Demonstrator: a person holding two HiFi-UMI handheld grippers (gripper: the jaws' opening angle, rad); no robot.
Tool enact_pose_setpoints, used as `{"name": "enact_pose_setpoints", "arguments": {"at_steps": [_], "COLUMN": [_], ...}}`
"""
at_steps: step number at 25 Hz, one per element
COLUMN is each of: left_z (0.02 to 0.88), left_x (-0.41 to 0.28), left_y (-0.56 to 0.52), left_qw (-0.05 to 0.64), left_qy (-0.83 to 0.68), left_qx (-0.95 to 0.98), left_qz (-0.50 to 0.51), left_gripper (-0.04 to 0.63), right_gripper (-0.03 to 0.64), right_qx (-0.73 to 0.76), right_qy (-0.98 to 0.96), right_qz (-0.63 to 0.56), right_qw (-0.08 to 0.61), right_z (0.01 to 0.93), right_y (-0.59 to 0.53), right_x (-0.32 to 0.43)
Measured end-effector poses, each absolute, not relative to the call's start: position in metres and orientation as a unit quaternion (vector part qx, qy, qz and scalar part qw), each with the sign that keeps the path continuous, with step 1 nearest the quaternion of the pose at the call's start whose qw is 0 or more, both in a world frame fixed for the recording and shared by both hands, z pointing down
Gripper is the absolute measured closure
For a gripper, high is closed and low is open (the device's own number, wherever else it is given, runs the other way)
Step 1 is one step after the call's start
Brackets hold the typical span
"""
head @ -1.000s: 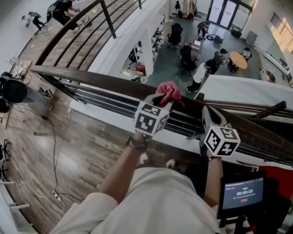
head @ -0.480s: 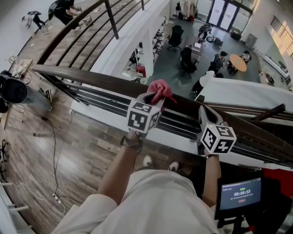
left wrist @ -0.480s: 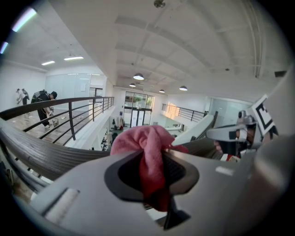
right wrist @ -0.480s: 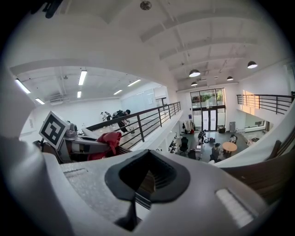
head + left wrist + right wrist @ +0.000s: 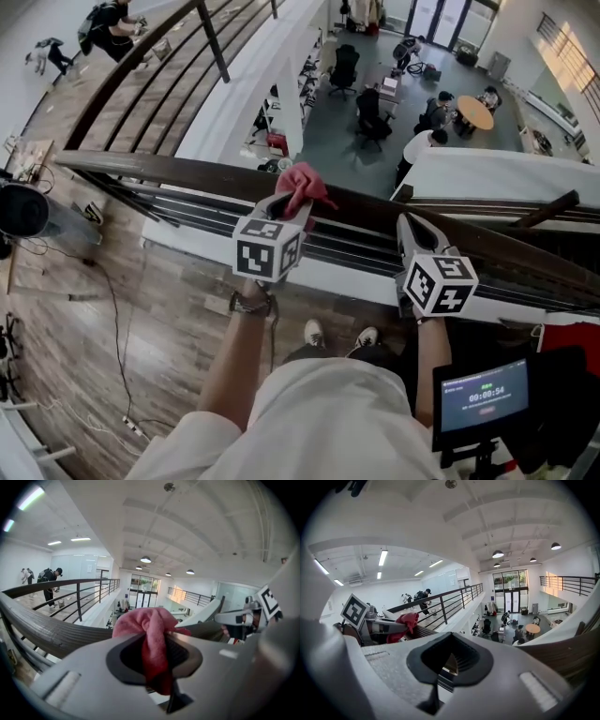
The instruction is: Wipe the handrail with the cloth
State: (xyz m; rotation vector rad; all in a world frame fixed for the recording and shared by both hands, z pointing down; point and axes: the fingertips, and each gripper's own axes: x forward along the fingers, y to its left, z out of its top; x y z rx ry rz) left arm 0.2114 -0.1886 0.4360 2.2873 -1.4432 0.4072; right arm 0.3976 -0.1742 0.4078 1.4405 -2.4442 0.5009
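Note:
The dark wooden handrail runs from left to right across the head view. My left gripper is shut on a pink cloth, and the cloth lies bunched on top of the rail. In the left gripper view the cloth hangs through the closed jaws of the left gripper, with the handrail curving off to the left. My right gripper hovers at the rail further right, shut and holding nothing. The right gripper view shows the right gripper with nothing in it, the left gripper's cloth at left and the rail at right.
Black metal bars run under the handrail. Beyond it is a drop to a lower floor with people, chairs and a round table. A second railing crosses the upper left. A timer screen sits at the lower right. Cables trail over the wooden floor.
My left gripper has slid the pink cloth to the left along the handrail, away from the right gripper. The right gripper has stayed almost in place at the rail.

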Motion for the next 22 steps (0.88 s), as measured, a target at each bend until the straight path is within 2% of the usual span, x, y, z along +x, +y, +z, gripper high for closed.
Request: {"name": "enact_pose_setpoints", "arguments": {"at_steps": [9,22], "left_z": [0.439,0.442], "left_x": [0.205,0.289], "left_y": [-0.179,-0.174], "left_qw": [0.198,0.196], "left_qy": [-0.527,-0.504], "left_qx": [0.817,0.831], "left_qz": [0.122,0.129], "left_gripper": [0.5,0.502], "right_gripper": [0.614,0.614], "right_qx": [0.51,0.525], "right_qy": [-0.834,-0.825], "right_qz": [0.167,0.172], "right_qw": [0.13,0.121], "right_z": [0.409,0.412], "right_y": [-0.159,-0.153], "right_x": [0.392,0.466]}}
